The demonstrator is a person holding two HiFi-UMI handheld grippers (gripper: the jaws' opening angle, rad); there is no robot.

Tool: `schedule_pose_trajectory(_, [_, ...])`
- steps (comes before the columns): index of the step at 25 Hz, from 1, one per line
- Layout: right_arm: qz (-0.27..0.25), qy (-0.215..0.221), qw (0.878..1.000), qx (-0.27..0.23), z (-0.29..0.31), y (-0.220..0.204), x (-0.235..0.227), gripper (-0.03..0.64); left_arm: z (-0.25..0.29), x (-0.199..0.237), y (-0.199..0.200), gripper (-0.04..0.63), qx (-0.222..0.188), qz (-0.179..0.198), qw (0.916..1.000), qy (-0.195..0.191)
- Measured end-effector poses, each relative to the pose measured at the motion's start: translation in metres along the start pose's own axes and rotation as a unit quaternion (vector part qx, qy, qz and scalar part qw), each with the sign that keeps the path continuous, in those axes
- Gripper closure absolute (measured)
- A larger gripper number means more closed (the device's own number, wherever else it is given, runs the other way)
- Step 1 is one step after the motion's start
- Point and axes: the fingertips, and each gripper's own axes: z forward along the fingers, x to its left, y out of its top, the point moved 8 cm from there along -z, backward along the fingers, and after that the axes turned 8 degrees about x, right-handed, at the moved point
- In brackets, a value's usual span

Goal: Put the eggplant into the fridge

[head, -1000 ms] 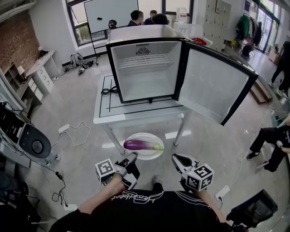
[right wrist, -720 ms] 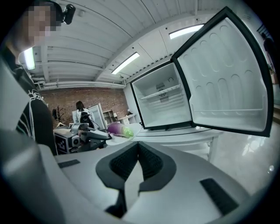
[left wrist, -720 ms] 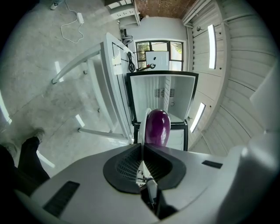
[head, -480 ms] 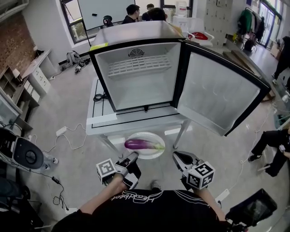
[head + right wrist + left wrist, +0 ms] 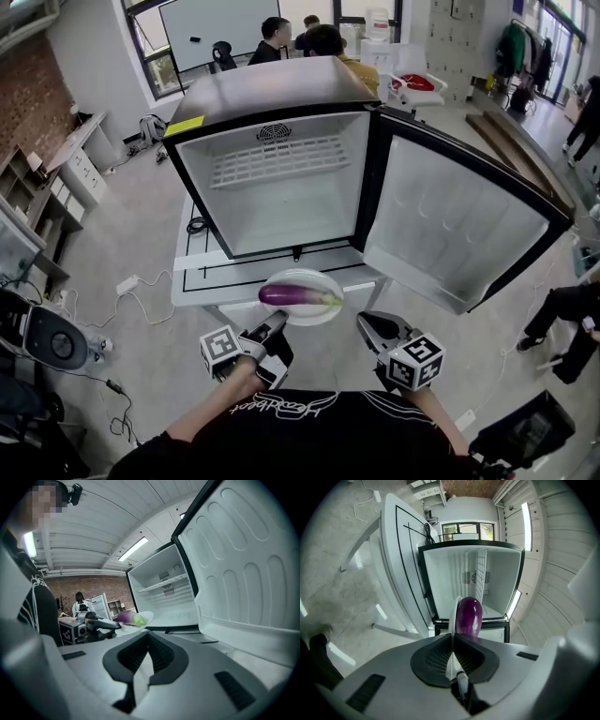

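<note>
Left gripper (image 5: 272, 326) is clamped on the near rim of a white plate (image 5: 305, 277); the eggplant (image 5: 292, 295) lies across it, held in the air before the open fridge (image 5: 281, 197), about at the counter (image 5: 192, 281) front edge, not yet inside. Right gripper (image 5: 373, 328) is closed on nothing, just beside the plate and below the open door (image 5: 450, 225). Judgement: keep the plate level so the eggplant cannot roll, lift over the fridge's bottom lip; both forearms reach forward, grippers near level, tipped slightly down.
</note>
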Motion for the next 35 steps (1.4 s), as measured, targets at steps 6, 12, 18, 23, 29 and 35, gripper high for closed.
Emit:
schedule_pose_trajectory(6, [-0.011,0.007,1.0,-0.006,0.009,0.015,-0.01,0.609,0.01,-0.006,0.01,0.571,-0.008,0.003,1.0,-0.003])
schedule_pose_trajectory(12, [-0.011,0.007,1.0,-0.008,0.011,0.016,-0.014,0.609,0.012,-0.01,0.015,0.571,-0.012,0.011,0.9998,-0.007])
schedule_pose_trajectory(18, [-0.012,0.005,1.0,-0.008,0.018,0.022,-0.017,0.609,0.014,-0.01,0.024,0.571,-0.013,0.011,0.9999,-0.001])
schedule_pose_trajectory(23, [-0.008,0.005,1.0,-0.007,0.029,0.029,-0.024,0.609,0.02,-0.008,0.039,0.571,-0.015,0.012,0.9997,0.015])
schedule_pose_trajectory(29, [0.0,0.009,1.0,0.0,0.051,0.034,-0.035,0.609,0.036,-0.008,0.061,0.571,-0.015,0.024,0.9992,0.029])
schedule_pose_trajectory(35, [0.006,0.019,1.0,0.013,0.078,0.039,-0.042,0.609,0.054,-0.003,0.086,0.571,-0.015,0.017,0.9989,0.042])
